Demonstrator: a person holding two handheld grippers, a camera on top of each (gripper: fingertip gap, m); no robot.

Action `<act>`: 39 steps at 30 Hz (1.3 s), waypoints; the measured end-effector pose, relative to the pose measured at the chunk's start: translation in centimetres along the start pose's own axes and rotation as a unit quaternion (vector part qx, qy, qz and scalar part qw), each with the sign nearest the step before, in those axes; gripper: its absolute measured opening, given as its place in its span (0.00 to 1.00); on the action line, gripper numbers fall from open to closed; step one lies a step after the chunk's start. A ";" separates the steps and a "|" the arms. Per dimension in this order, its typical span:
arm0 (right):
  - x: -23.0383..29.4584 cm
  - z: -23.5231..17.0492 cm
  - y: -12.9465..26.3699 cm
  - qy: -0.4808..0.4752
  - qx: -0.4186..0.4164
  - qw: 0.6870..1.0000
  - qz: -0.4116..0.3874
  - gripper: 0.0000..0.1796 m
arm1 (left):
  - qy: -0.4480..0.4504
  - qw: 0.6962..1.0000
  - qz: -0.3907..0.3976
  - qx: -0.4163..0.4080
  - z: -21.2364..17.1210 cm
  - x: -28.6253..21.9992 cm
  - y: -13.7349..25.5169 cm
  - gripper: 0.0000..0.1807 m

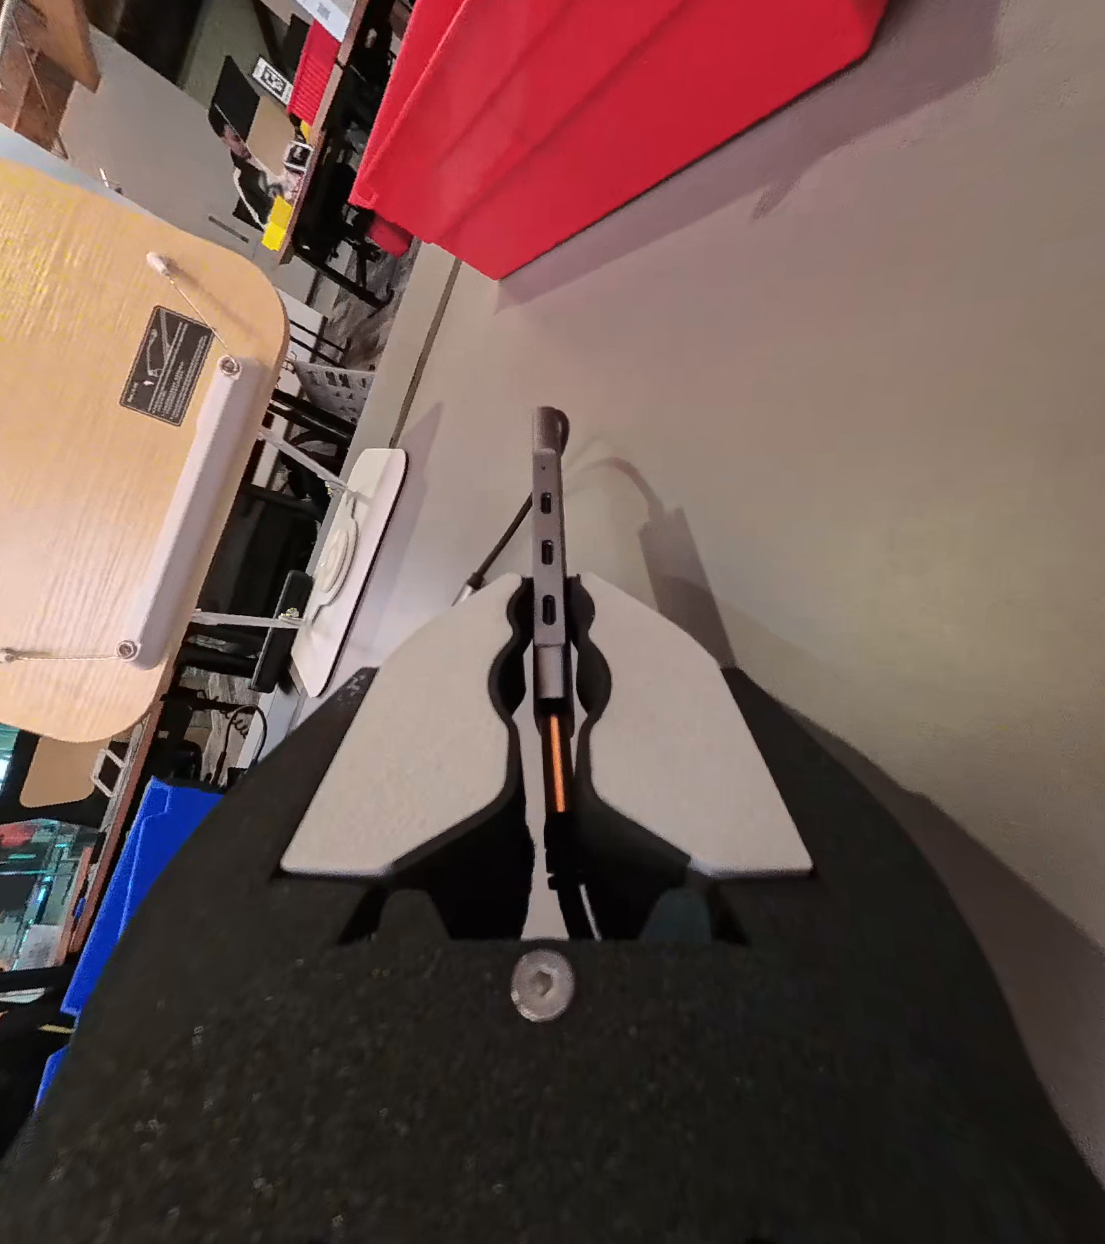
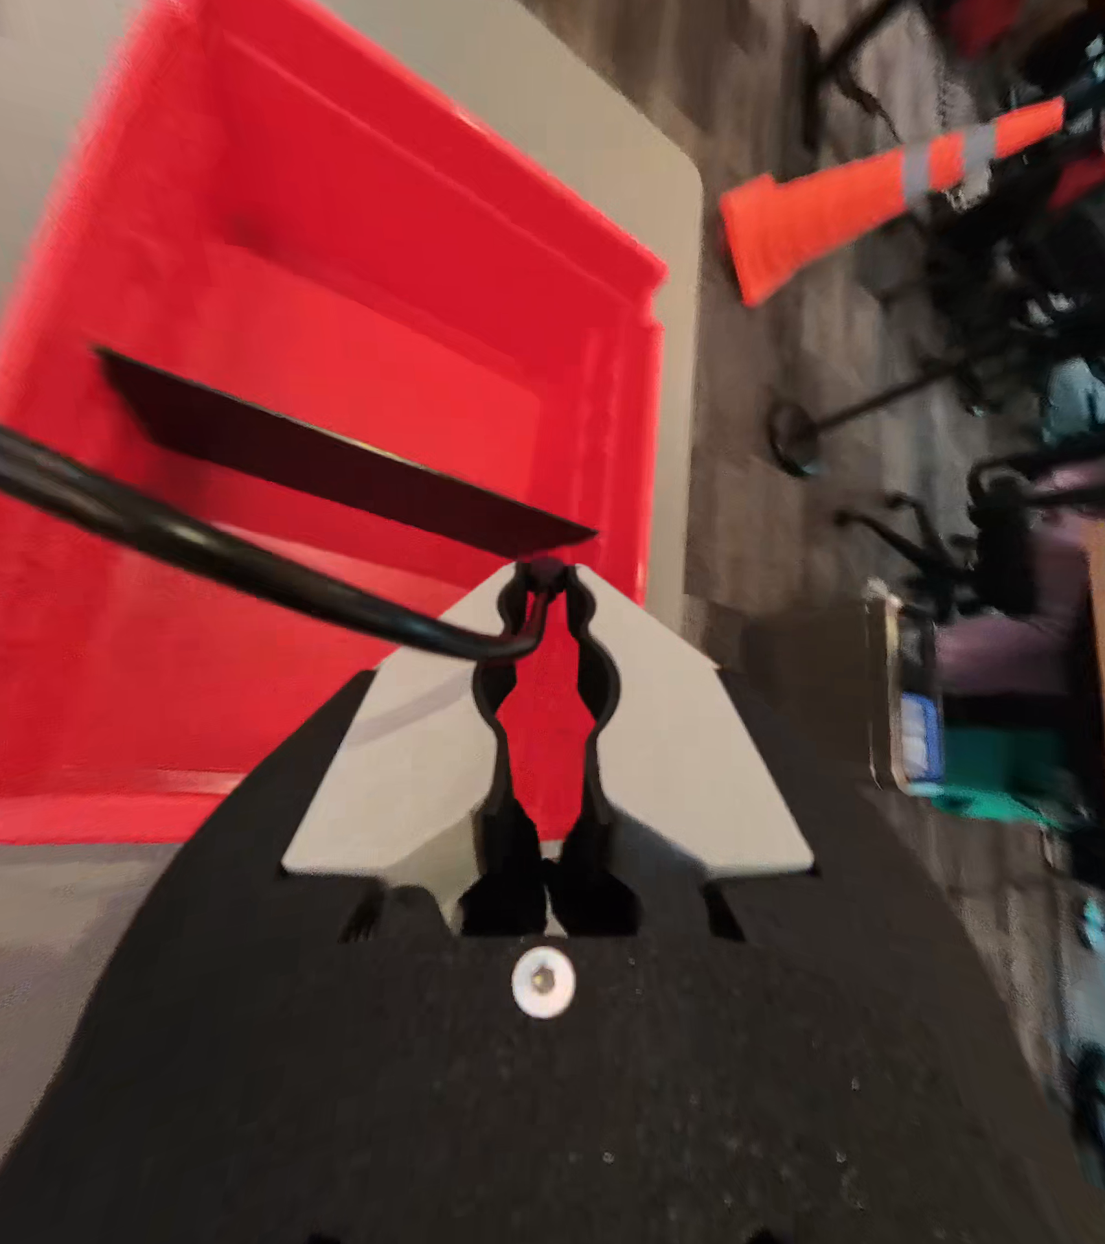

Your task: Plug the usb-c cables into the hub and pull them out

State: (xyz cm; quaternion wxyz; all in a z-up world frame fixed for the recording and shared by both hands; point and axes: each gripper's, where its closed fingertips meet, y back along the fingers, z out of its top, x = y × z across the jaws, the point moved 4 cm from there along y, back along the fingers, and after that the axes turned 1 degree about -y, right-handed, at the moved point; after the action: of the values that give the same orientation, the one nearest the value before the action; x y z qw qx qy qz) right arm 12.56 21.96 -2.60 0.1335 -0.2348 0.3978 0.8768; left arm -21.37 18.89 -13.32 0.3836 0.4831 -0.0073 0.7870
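In the left wrist view my left gripper (image 1: pixel 548 579) is shut on a slim grey USB hub (image 1: pixel 548 532), held on edge above the pale table (image 1: pixel 873 538). Three empty USB-C ports face me along its edge. A grey plug with an orange-marked black cable (image 1: pixel 556 767) sits in the hub's near end, between the fingers. In the right wrist view my right gripper (image 2: pixel 542 572) is shut on the plug end of a black USB-C cable (image 2: pixel 200 538), which sweeps away to the left. The plug tip is hidden between the fingertips.
A red plastic bin (image 1: pixel 603 121) stands on the table; it fills the right wrist view (image 2: pixel 334 303) behind the gripper, with a black label on its side. A white pad (image 1: pixel 361 538) lies at the table edge. A wooden panel (image 1: pixel 65 437), blue crate (image 1: pixel 132 909) and orange cone (image 2: pixel 873 195) lie off the table. The grippers' ends are close to 35 cm from one another.
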 end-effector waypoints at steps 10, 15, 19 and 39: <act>-6.7 -5.8 -0.7 -0.090 0.072 0.993 -0.030 0.06 | 0.030 0.999 -0.009 0.001 -0.7 0.3 0.7 0.05; -4.0 -5.4 -2.0 -0.040 0.085 0.996 -0.013 0.06 | 0.020 1.000 -0.008 0.004 -0.5 0.3 0.7 0.05; 0.0 -5.8 -4.0 0.042 0.119 0.991 0.031 0.06 | 0.009 1.000 -0.010 0.005 -0.3 -0.1 0.5 0.05; 15.4 4.7 10.8 -0.093 -0.229 0.800 0.546 0.26 | 0.280 0.936 -0.008 -0.214 1.4 6.6 5.4 0.05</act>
State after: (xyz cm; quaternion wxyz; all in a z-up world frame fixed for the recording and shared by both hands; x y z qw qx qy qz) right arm -6.62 19.29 -1.04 -0.3888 0.0804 0.2338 0.8875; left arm -25.18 18.47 -5.61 0.4710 0.1501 -0.0635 0.8670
